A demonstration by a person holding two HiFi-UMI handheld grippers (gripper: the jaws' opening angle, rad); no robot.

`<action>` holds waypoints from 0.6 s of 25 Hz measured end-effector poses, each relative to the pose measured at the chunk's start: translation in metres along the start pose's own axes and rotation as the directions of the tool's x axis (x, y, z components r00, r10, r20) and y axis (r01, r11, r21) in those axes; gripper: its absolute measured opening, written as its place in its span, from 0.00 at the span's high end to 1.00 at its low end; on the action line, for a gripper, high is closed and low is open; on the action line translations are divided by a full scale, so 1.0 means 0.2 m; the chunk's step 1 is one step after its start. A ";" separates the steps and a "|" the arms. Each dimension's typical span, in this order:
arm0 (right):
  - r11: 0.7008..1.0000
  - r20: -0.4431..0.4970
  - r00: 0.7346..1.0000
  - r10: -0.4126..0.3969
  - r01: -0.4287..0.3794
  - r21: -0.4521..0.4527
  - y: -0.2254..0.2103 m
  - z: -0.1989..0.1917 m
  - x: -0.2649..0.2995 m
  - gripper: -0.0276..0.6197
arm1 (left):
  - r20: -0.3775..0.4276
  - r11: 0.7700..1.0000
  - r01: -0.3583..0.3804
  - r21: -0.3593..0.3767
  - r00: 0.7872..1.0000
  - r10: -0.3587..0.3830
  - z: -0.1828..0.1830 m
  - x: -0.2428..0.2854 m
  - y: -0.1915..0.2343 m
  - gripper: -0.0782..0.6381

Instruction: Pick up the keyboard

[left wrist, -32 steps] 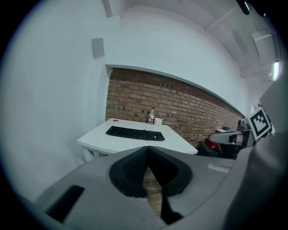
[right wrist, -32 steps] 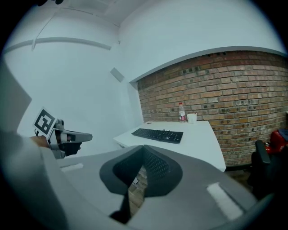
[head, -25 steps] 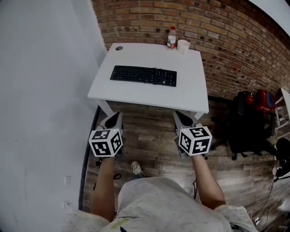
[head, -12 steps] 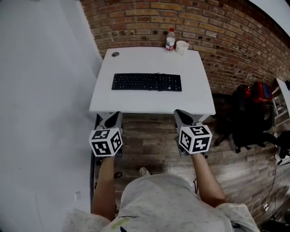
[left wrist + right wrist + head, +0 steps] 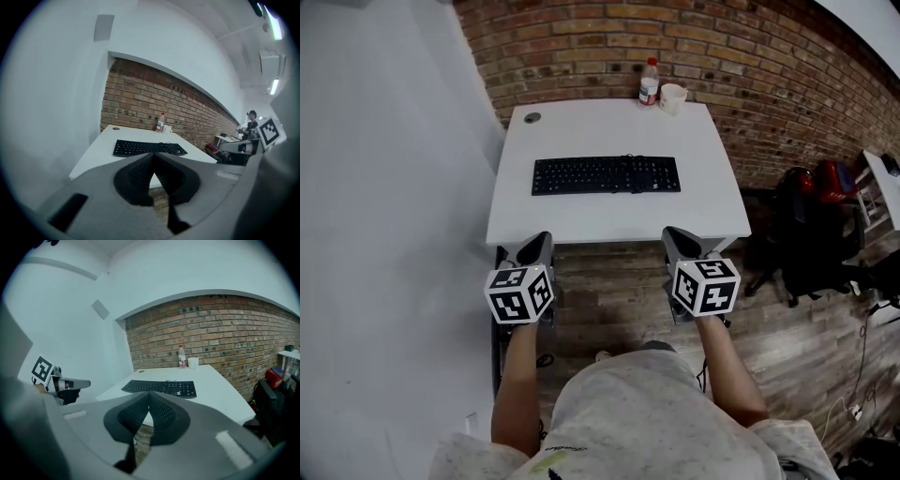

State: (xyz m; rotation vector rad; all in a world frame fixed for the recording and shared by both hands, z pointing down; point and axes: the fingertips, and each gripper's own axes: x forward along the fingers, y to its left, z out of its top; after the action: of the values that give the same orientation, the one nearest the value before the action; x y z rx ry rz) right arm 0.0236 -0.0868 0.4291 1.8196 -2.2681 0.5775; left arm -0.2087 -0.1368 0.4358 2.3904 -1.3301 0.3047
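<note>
the keyboard [image 5: 607, 175] is black, long and slim, lying flat across the middle of the white counter [image 5: 712, 211], long side running left to right, untouched.

Matt plastic on a smooth white top, rough brick behind.
The keyboard [image 5: 607, 174] was matt black plastic on the table's [image 5: 703, 197] smooth, matt white top; at its far edge stood a clear, glossy plastic bottle [image 5: 649, 82] and a smooth white cup [image 5: 672, 97]. The wall [image 5: 581, 47] was rough red brick, the floor [image 5: 619, 291] worn wood planks. The left gripper [image 5: 153, 154] and right gripper [image 5: 149, 393] had matt grey shells with ribbed black pads [image 5: 139, 174].
</note>
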 end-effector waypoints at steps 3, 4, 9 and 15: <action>1.000 0.004 1.000 -0.025 0.025 -0.003 -0.02 0.01 0.04 0.94 | -0.002 1.000 0.010 0.000 1.000 -0.010 0.00 0.05 0.05 0.90; 0.999 0.004 0.999 -0.032 0.032 -0.007 -0.03 0.01 0.06 0.94 | -0.005 1.000 0.012 -0.001 1.000 -0.012 0.00 0.06 0.06 0.90; 0.999 -0.002 0.999 -0.049 0.049 0.001 -0.09 0.02 0.14 0.94 | -0.026 1.000 0.018 0.002 0.999 -0.018 0.00 0.18 0.09 0.90; 0.998 -0.005 0.998 -0.055 0.055 0.018 -0.20 0.04 0.32 0.94 | -0.041 1.000 0.012 0.011 0.999 -0.011 0.03 0.34 0.16 0.90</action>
State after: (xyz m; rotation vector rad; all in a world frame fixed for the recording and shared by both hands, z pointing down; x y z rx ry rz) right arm 0.0487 -0.1546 0.4532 1.8805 -2.2094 0.5951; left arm -0.1995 -0.2077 0.4626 2.3876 -1.2997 0.3567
